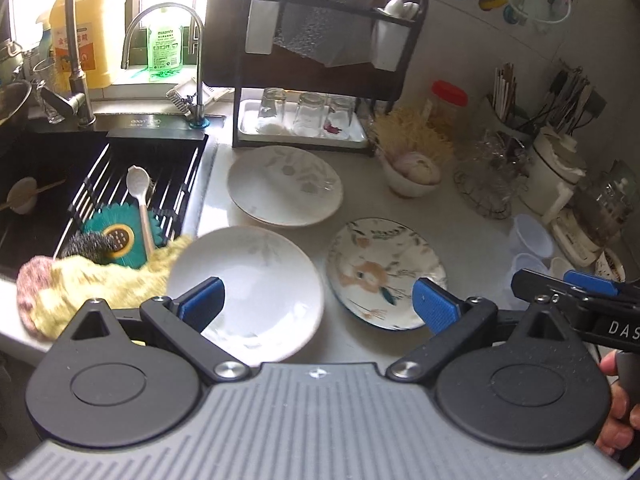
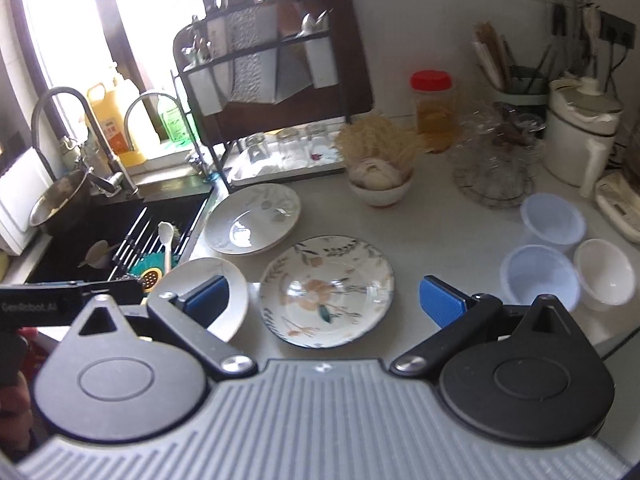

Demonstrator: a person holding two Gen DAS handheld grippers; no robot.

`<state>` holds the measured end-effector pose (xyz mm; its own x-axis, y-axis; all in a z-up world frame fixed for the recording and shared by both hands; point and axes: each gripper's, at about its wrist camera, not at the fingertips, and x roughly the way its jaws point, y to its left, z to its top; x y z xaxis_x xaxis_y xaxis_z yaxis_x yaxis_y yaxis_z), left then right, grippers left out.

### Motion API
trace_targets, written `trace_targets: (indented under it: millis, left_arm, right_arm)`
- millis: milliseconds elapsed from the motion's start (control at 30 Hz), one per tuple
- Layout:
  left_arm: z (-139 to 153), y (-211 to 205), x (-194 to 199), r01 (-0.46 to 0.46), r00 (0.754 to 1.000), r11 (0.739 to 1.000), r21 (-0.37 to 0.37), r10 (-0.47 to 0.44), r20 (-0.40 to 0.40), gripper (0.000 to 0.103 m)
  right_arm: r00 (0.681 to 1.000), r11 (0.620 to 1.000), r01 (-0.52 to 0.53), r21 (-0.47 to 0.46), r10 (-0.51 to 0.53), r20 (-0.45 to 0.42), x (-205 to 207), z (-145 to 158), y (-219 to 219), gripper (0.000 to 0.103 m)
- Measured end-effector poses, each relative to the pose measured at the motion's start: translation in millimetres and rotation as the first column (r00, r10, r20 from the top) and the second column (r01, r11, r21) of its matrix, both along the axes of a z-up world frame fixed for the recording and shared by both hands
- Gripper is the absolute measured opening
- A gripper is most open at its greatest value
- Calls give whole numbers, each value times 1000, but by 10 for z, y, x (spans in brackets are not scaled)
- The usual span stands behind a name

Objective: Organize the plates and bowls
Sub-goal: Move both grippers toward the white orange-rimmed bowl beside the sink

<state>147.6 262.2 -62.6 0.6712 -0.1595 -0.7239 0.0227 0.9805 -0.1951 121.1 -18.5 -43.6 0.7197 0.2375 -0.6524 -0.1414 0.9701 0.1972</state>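
Three plates lie on the pale counter. A white plate is nearest the sink. A flower-patterned plate lies to its right. A white leaf-print plate, seemingly stacked on another, lies behind them. Three small plastic bowls stand at the right. My left gripper is open and empty, above the gap between the two near plates. My right gripper is open and empty, above the flowered plate; it also shows at the left wrist view's right edge.
A black sink with a rack, spoon and scrubbers is at the left, a yellow cloth on its edge. A dish rack with glasses stands behind. A bowl of garlic, jar, glass dishes and appliances crowd the back right.
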Motion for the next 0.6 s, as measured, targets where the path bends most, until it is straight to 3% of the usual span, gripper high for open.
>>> trace_targets:
  millis: [267, 467, 533, 600]
  left_arm:
    - [-186, 631, 444, 20, 999, 1000, -11, -20, -25, 102]
    - [-531, 941, 737, 62, 993, 998, 0, -62, -97, 102]
    - [-670, 1028, 801, 61, 992, 998, 8, -60, -113, 102]
    - [-820, 1163, 867, 40, 991, 999, -34, -44, -125, 101]
  right_arm:
    - [998, 999, 17, 29, -16, -54, 335, -178, 475, 103]
    - [987, 995, 75, 72, -64, -146, 476, -467, 683, 99]
    - [978, 994, 102, 42, -93, -185, 513, -600, 758, 99]
    - [970, 993, 106, 46, -93, -224, 549, -721, 804, 93]
